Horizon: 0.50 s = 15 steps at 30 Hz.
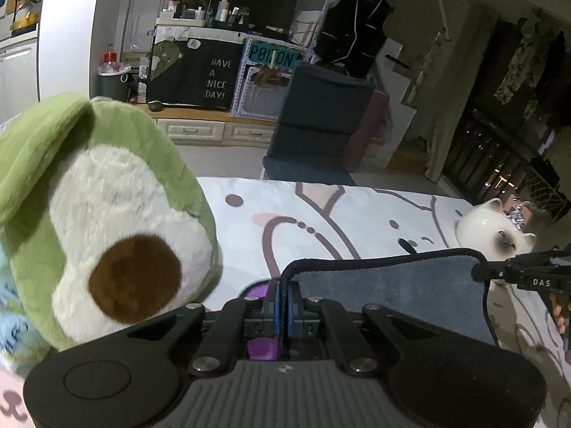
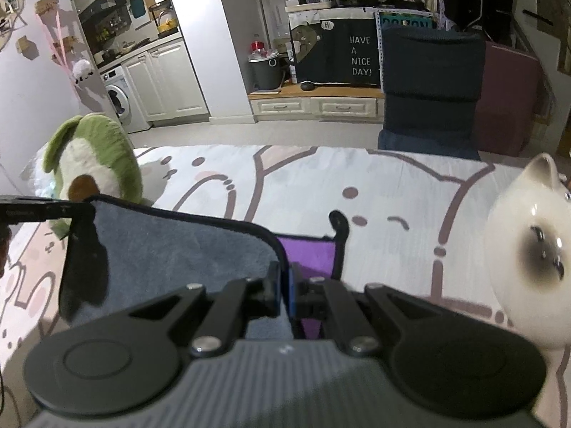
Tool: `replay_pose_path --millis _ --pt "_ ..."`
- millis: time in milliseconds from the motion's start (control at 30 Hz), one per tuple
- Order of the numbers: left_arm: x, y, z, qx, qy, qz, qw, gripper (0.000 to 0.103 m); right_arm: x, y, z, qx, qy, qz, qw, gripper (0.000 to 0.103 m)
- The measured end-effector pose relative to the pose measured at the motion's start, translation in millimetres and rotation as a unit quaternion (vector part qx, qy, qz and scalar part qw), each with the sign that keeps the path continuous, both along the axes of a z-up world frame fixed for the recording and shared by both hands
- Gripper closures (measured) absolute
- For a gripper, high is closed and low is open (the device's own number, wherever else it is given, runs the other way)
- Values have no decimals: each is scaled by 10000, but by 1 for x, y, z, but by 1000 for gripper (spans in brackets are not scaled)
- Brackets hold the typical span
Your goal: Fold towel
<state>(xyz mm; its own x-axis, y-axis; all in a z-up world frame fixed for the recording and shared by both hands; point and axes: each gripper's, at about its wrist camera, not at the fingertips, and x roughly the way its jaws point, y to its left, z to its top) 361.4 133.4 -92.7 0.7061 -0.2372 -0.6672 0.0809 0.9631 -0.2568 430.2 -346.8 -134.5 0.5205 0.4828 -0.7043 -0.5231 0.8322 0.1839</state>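
Nearest the lens in each wrist view is the grey ribbed gripper housing with its black linkage arms. Left gripper [image 1: 283, 297]: blue pads pressed together on the black-bound left edge of the towel [image 1: 389, 292]. Right gripper [image 2: 284, 285]: pads likewise clamped on the towel's right edge, where a small black hanging loop [image 2: 338, 219] stands up just beyond the tips. Between the two grippers the towel hangs spread — grey plush face toward the cameras, purple reverse [image 2: 310, 251] showing at both pinched edges — above the near part of the bed [image 2: 321, 178]. In the left view the right gripper appears at the far right edge of the frame, with fingertips of the person's hand [image 1: 558, 312] below it.

Surface: a bed cover in white, printed with brown-outlined cartoon animals, pink patches and brown dots. On it, at the left, an avocado plush toy [image 1: 107, 221] in green, cream and brown; at the right, a glossy white cat figurine [image 2: 524, 249] with a dark face — both apart from the towel.

Room: beyond the bed's far edge, pale floor, a dark blue folded chair [image 2: 428, 85], a low wooden cabinet with white drawers [image 2: 314, 105] carrying a dark "HAVE A NICE DAY!" cloth [image 2: 358, 55], cluttered shelves above, a grey bin [image 2: 266, 69], and at far left a kitchen recess with a washing machine [image 2: 119, 98].
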Motion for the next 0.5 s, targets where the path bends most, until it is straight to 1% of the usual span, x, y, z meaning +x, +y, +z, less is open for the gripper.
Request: replay_pose_path --millis 133,267,367,500 --pt "15 -1 0 182 25 -7 9998 99 15 8 1 -97 -68 -7 9999 97" --pt "27 0 -1 252 47 -3 9997 99 25 16 2 -187 -122 19 9997 97" --pt "33 -2 -3 243 35 -84 9997 99 30 21 0 -262 -121 21 9996 97" --pt "40 -7 -10 357 166 -63 9992 99 34 23 -7 -405 -82 -116 9991 97"
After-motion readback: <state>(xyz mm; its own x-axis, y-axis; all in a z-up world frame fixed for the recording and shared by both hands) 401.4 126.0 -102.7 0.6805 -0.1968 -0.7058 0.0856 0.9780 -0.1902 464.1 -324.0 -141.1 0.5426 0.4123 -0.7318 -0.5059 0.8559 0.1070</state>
